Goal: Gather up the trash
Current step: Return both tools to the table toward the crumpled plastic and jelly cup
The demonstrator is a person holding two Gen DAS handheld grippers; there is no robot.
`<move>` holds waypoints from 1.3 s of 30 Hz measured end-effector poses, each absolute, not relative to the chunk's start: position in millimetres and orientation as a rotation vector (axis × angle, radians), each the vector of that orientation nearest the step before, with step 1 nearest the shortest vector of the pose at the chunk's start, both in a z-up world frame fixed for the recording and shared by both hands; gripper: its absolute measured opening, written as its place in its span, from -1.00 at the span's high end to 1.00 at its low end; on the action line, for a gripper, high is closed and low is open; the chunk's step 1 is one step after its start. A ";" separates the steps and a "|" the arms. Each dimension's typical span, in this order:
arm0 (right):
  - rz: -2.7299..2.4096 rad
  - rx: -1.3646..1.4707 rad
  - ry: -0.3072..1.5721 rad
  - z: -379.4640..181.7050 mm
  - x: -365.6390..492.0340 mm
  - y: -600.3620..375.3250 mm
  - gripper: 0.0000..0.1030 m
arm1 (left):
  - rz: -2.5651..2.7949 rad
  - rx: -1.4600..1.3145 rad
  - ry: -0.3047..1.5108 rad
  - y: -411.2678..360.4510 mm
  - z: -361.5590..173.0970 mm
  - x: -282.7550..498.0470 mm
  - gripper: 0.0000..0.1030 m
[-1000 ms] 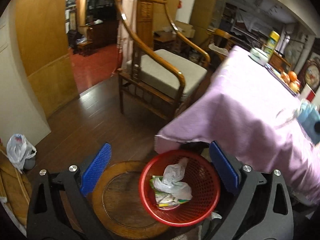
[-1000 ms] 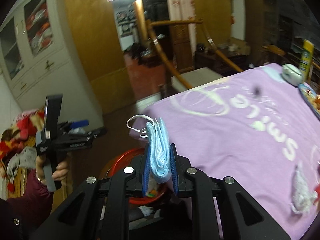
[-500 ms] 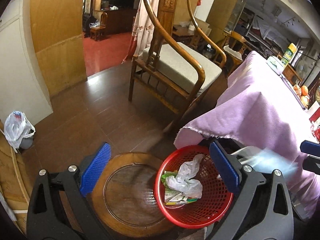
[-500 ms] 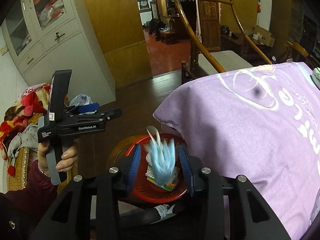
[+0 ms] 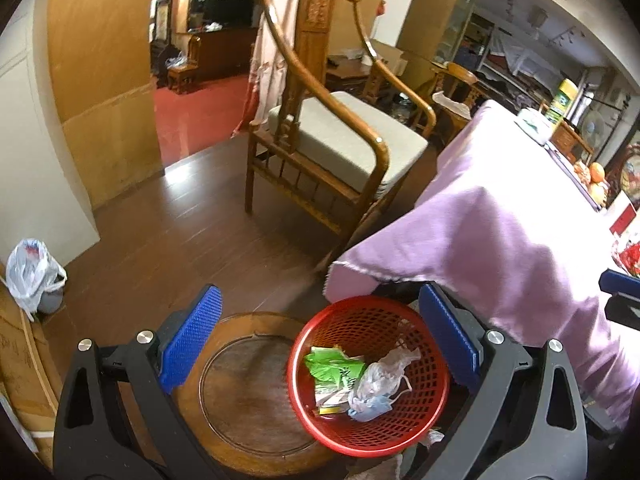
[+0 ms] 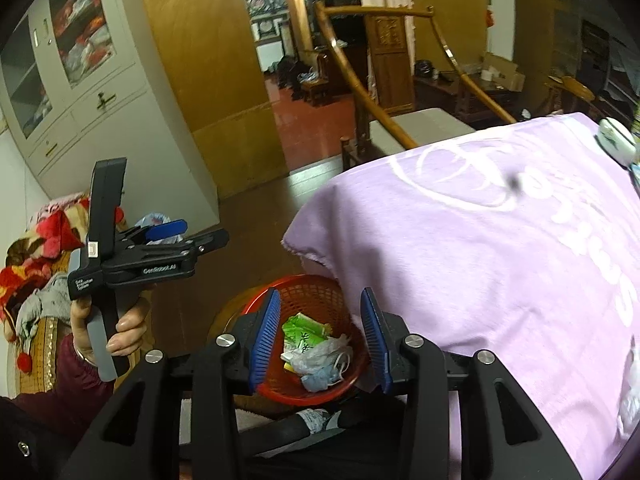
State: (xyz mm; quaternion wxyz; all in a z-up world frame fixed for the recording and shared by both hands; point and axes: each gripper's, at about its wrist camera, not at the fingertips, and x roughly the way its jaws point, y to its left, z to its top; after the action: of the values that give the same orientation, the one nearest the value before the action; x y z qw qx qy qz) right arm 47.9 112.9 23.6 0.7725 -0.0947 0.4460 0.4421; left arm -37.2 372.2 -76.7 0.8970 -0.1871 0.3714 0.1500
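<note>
A red mesh basket [image 5: 316,420] [image 6: 354,380] stands on a round wooden stool [image 5: 244,392] beside the purple-covered table [image 5: 500,232] [image 6: 500,248]. In it lie a light blue face mask [image 5: 370,407] [image 6: 318,378], a clear plastic bag [image 5: 386,372] [image 6: 320,354] and a green wrapper [image 5: 334,366] [image 6: 300,330]. My right gripper [image 6: 322,338] is open and empty directly above the basket. My left gripper [image 5: 320,338] is open and empty, held above stool and basket; it shows in the right wrist view [image 6: 176,232] at left.
A wooden armchair [image 5: 340,148] stands behind the basket by the table corner. A white bag of rubbish [image 5: 32,272] sits on the floor at left. White crumpled trash [image 6: 630,400] lies on the table at right. Bottle, bowl and fruit stand at the table's far end [image 5: 560,120].
My right gripper moved over the basket, opened, and the blue mask fell from it into the basket. The left gripper stayed open and shifted slightly.
</note>
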 end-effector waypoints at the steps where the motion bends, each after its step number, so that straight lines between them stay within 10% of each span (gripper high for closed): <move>1: 0.949 -0.196 0.956 26.0 48.1 106.8 0.18 | 0.304 -0.377 0.763 367.0 -71.5 -36.7 -0.85; 39: 0.196 0.328 0.644 19.7 57.3 -339.6 -0.39 | -0.343 0.087 0.820 -32.2 -2.9 106.6 -0.87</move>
State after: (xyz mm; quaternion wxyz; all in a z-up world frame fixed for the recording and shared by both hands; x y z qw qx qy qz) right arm 57.3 -339.6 19.7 0.9308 0.1600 0.3143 0.0959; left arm 106.6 -32.2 -2.9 0.9020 0.0423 0.3964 -0.1659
